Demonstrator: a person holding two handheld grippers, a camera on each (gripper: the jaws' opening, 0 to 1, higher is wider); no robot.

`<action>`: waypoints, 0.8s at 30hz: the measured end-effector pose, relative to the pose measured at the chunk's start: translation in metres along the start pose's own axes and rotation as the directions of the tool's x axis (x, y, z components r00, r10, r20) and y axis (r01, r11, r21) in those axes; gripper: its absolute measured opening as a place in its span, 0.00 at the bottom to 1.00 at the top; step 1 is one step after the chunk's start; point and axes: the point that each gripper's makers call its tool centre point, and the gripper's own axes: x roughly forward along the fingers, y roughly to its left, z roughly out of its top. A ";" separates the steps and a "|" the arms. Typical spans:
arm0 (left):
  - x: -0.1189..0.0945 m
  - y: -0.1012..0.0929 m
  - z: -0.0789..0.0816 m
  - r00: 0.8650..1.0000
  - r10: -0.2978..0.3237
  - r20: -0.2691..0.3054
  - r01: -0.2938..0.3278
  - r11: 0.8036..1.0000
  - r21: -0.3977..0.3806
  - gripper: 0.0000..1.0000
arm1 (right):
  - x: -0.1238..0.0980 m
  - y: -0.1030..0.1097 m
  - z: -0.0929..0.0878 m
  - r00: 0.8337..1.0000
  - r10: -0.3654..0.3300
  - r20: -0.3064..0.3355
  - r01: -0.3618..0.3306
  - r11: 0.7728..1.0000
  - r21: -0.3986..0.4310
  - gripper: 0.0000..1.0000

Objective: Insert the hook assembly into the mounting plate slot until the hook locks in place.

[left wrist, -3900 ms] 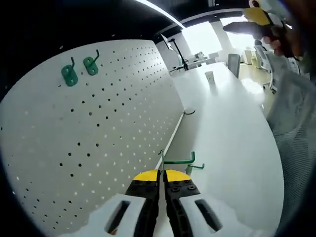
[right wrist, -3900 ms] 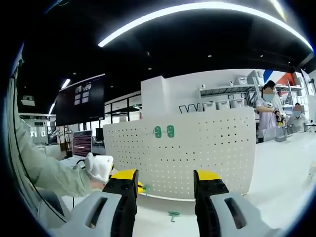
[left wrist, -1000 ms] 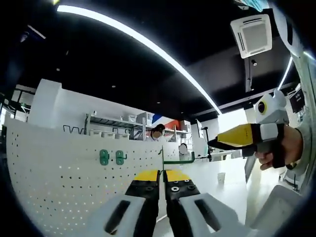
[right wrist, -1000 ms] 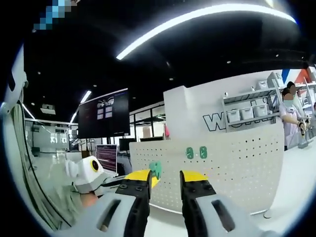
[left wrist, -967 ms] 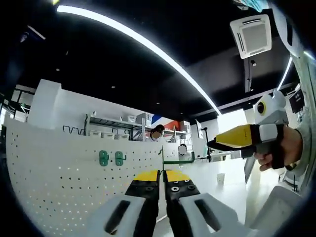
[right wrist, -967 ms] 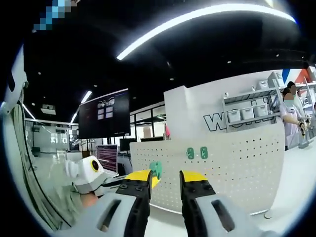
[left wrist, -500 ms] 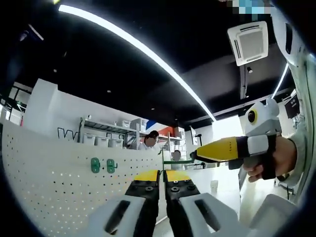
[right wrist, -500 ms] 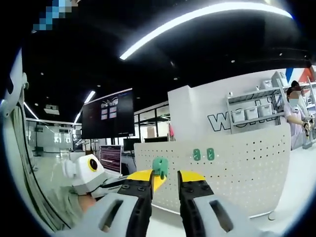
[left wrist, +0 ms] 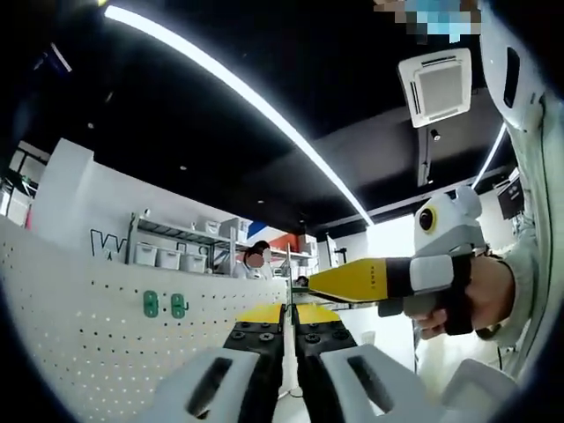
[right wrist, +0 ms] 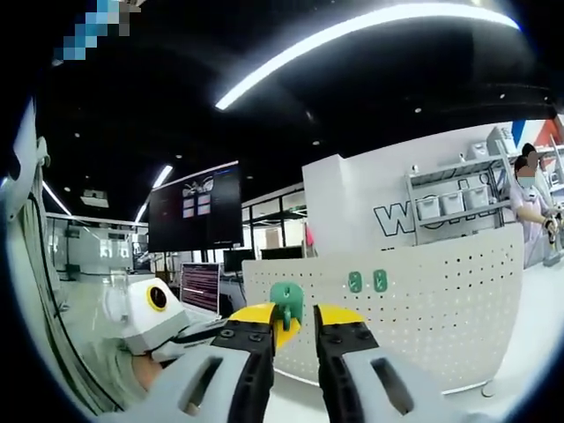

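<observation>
Green hook [right wrist: 285,304] looked light and stiff; left gripper [left wrist: 289,310] pinched its thin wire, right gripper [right wrist: 295,314] stood narrow around its plate, pegboard [right wrist: 414,291] well apart.

The pegboard [right wrist: 423,291] looks like matt white painted sheet metal, punched with small holes. Two green hooks [right wrist: 367,281] on it, at about one o'clock from the right gripper [right wrist: 293,319], look like smooth plastic. Both grippers have glossy yellow tips and matt black pads [left wrist: 256,339].
</observation>
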 end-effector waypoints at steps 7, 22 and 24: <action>0.001 -0.005 0.003 1.000 -0.015 0.010 0.015 1.000 -0.011 0.03 | 0.000 0.003 0.001 1.000 0.012 -0.001 -0.012 1.000 0.003 0.10; 0.001 -0.007 0.005 1.000 -0.021 0.008 0.021 1.000 -0.014 0.03 | -0.003 0.010 0.002 0.999 0.032 -0.003 -0.032 0.999 -0.018 0.03; 0.002 -0.007 0.005 1.000 -0.020 0.008 0.020 1.000 -0.009 0.03 | -0.004 0.014 0.003 0.999 0.042 -0.013 -0.043 0.996 -0.079 0.02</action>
